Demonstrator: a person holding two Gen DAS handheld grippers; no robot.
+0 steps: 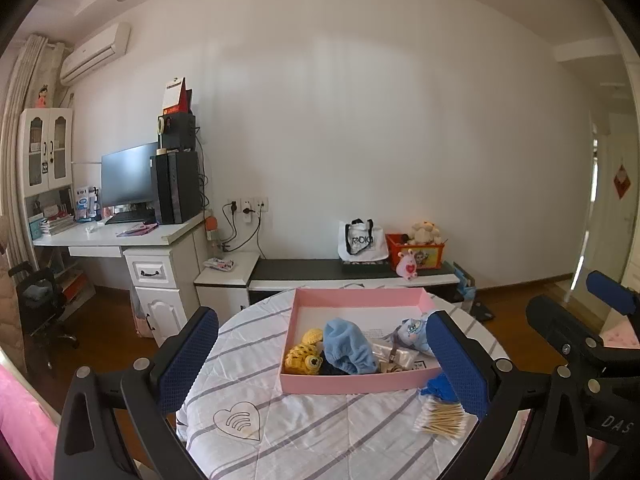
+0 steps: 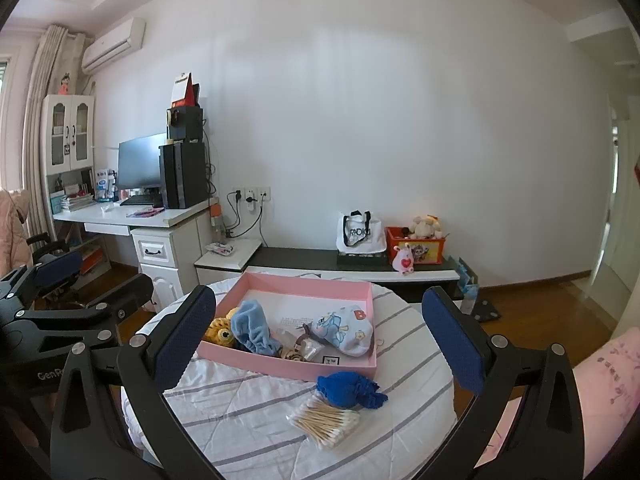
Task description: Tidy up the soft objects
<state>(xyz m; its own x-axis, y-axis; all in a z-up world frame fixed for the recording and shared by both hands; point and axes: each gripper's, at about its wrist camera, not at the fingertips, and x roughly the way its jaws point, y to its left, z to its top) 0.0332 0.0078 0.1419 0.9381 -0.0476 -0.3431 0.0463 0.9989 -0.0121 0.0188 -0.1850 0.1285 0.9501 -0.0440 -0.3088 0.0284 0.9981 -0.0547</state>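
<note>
Right wrist view: right tongs (image 2: 316, 340) spread wide, empty.
Left tongs (image 1: 320, 356): spread wide, empty.
Dark blue soft object (image 2: 350, 390): on worktop (image 2: 248, 412), between right tongs' fingers, just outside pink tray (image 2: 280, 364).

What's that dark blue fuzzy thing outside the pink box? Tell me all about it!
The blue thing looks like soft knitted or crocheted yarn, a rounded lump with a ruffled edge on its right. It lies on the striped cloth, just in front of the pink box, touching the pack of cotton swabs. No hand-held gripper touches it.
</note>
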